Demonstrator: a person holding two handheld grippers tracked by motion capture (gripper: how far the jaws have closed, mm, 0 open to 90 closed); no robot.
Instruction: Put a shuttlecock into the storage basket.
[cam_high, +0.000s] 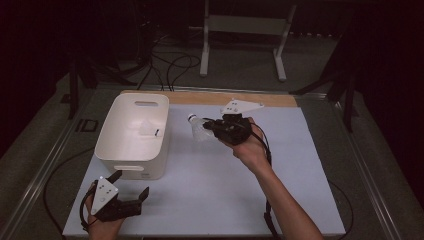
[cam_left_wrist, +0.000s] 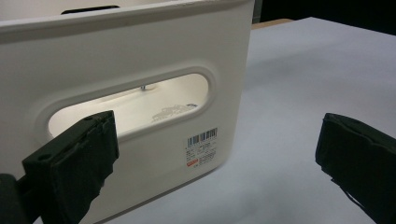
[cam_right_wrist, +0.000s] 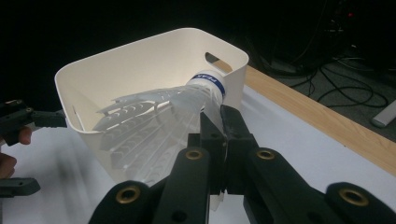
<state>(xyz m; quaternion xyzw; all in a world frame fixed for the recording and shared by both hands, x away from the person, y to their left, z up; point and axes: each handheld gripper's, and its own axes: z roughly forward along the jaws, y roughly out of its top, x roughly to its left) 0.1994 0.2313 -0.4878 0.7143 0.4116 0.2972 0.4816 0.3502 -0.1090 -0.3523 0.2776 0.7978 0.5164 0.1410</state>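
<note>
Landmark for all positions: white bin (cam_high: 132, 135), standing on the left part of the white table sheet (cam_high: 280, 190).

Right gripper (cam_high: 210, 126): jaws fully closed, pinching the skirt of a shuttlecock (cam_high: 198, 129). In the right gripper view the two black jaws meet on the thin plastic feathers (cam_right_wrist: 140, 135), with the cork end and its blue band (cam_right_wrist: 208, 80) pointing toward the bin. The shuttlecock hangs in the air just to the right of the bin's right wall, apart from it. Judgement: the grip is on the skirt because it is the only part thin enough to nip; holding it cork-forward beside the rim suits a carry over the wall and a drop inside.

One shuttlecock (cam_high: 148, 129) already lies inside the bin, near its far right corner, so the work appears to be collecting shuttlecocks there.

Left gripper (cam_high: 131, 192): jaws wide apart, nothing between them, resting low at the bin's near wall. In the left gripper view it faces the handle slot (cam_left_wrist: 128, 109) and the barcode label (cam_left_wrist: 201, 147). Judgement: parked idle, perhaps ready to steady the bin.
</note>
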